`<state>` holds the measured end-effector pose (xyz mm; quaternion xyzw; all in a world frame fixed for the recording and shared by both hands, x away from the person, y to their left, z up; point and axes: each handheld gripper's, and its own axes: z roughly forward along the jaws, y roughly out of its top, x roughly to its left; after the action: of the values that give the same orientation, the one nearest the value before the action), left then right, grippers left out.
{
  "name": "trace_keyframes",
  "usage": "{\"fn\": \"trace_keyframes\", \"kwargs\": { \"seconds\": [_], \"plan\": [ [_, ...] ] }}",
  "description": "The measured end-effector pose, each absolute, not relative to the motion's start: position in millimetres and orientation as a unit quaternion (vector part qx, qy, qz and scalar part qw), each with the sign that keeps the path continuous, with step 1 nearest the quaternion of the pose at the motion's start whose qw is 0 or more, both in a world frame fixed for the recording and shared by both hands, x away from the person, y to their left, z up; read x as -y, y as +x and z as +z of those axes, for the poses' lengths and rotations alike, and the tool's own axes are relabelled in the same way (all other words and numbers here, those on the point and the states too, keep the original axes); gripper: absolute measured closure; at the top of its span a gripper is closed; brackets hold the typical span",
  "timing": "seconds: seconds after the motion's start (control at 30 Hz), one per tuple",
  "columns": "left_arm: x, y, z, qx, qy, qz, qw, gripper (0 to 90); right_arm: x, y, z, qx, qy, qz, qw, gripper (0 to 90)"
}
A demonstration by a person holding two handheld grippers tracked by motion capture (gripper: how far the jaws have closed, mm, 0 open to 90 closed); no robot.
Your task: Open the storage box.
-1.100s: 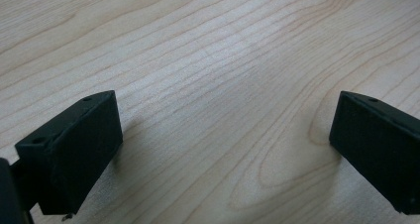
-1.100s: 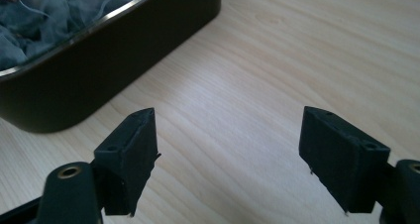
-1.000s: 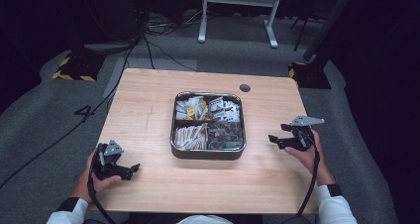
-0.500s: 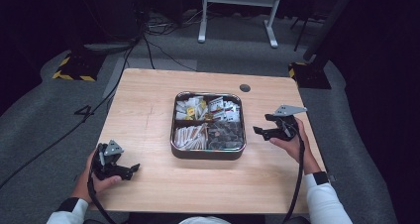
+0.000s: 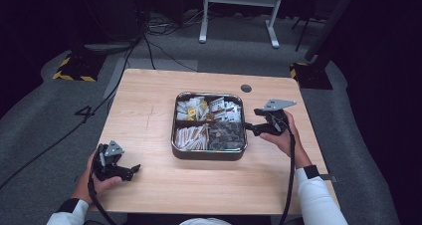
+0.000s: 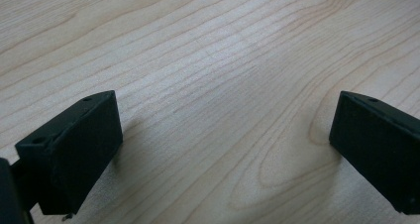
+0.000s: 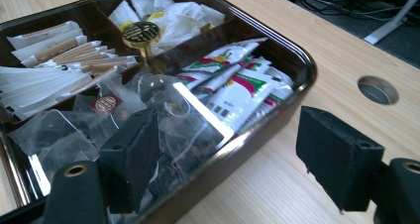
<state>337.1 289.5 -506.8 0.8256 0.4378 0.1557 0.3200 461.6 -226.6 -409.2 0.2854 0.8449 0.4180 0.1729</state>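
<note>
In the high view, a square metal tray (image 5: 209,154) is seen at the middle of the wooden bench (image 5: 149,105), divided into four compartments stocked with packets. The right tool (image 5: 250,129) is held just beside the tray's right rim, level with the near right compartment of dark sachets (image 5: 226,135). The left tool (image 5: 133,169) is rested on the bench near its front left corner, well apart from the tray, with bare wood between them. A round cable hole (image 5: 246,88) is set behind the tray, near the far edge.

In the left gripper view, the jaws of the left tool (image 6: 225,149) are spread wide, nothing between them, and only wood grain is seen ahead.

In the right gripper view, the jaws of the right tool (image 7: 233,149) are spread apart and straddle the tray's rim (image 7: 233,157): one jaw is over the clear sachets (image 7: 168,130) inside, the other is over the bare bench outside. White packets with red and green print (image 7: 237,87) are lain in the next compartment, and a brass knob (image 7: 141,34) is stood where the dividers cross. The cable hole (image 7: 377,89) is passed on the outer side, open wood around it
</note>
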Motion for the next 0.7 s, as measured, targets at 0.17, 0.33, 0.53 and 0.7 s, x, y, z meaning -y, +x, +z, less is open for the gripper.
{"fn": "trace_keyframes", "kwargs": {
  "seconds": [0.17,0.33,0.53,0.7],
  "plan": [
    [-289.9,336.9,-506.7,-0.437,0.826,0.157,0.319,0.3,208.6,465.7,-409.5,-0.851,0.273,0.416,0.168,26.0],
    [-289.8,336.4,-506.8,-0.439,0.825,0.155,0.32,0.3,194.7,470.1,-410.6,-0.854,0.266,0.417,0.162,26.0],
    [-290.2,336.3,-506.7,-0.438,0.826,0.156,0.319,0.3,176.5,475.5,-413.8,-0.861,0.254,0.411,0.158,26.5],
    [-290.1,336.2,-506.8,-0.439,0.825,0.155,0.32,0.3,162.3,480.2,-419.5,-0.866,0.247,0.408,0.147,27.4]
  ]
}}
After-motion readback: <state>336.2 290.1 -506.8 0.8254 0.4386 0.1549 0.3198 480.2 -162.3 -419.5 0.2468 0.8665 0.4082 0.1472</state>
